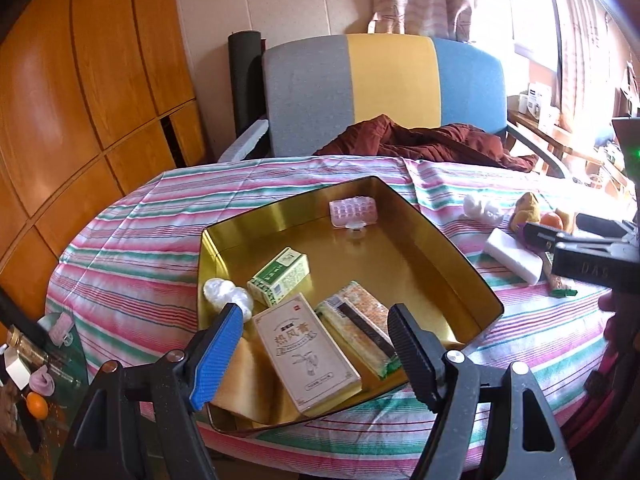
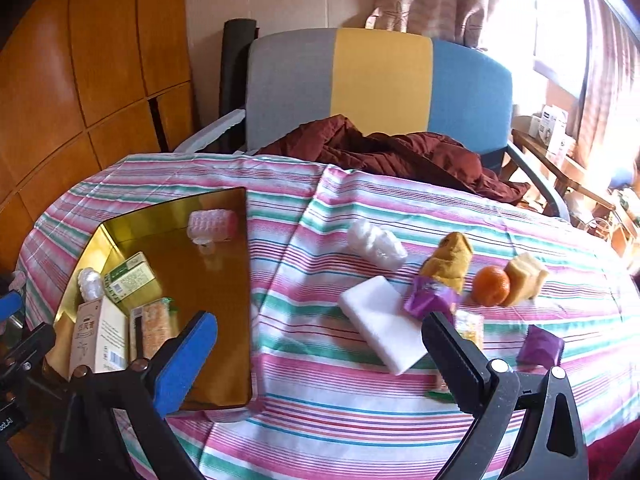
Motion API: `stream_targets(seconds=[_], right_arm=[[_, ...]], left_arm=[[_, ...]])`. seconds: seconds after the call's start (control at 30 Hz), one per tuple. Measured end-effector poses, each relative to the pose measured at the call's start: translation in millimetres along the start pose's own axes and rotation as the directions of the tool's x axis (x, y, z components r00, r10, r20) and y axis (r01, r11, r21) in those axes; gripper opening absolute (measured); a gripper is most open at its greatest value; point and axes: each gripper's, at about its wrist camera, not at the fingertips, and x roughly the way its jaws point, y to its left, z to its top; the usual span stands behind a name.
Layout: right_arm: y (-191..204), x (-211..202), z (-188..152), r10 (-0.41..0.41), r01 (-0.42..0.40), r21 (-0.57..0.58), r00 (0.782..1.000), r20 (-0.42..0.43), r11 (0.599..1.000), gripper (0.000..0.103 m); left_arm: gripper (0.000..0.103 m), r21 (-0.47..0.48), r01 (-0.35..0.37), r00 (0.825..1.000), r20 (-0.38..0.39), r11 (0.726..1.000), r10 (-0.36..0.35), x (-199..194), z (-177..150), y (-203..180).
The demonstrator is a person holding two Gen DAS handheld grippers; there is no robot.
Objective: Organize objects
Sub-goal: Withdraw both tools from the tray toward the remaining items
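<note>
You are hovering both empty, open grippers, left [image 1: 316, 344] over the half-filled gold tray [image 2: 168, 216], right [image 2: 320, 356] nearing the white block [image 2: 384, 320], likely your next pickup.

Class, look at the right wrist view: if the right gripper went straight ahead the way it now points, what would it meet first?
Most likely the white foam block: it lies on the striped tablecloth between the open fingers of the right gripper, slightly toward the right finger. Depth is unclear, so the gripper may pass just above it.
</note>
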Motion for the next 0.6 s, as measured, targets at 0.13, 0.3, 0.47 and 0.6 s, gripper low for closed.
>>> stream_targets(seconds=[0.13, 0.3, 0.47, 0.6], right_arm=[[-23, 0, 2, -0.038, 0.038, 0.029, 0.999, 0.000, 0.999, 0.103], [-55, -3, 7, -0.095, 0.094, 0.049, 0.995, 0.008, 0.994, 0.103], [-90, -4, 17, -0.156, 0.154, 0.069, 0.988, 0.020, 0.986, 0.103], [-119, -1, 25, -0.202, 0.200, 0.079, 0.979, 0.021, 0.977, 0.103]], left_arm=[[0.076, 0.020, 0.011, 1.000, -0.007, 1.000, -0.011, 2, 1, -8], [0.076, 0.046, 0.027, 1.000, -0.016, 0.999, -0.027, 5, 3, -18], [0.076, 0.072, 0.072, 0.997, -0.030, 0.995, -0.070, 9, 6, -31], [0.076, 0.076, 0.135, 0.990, -0.053, 0.988, -0.131, 13, 8, -43]])
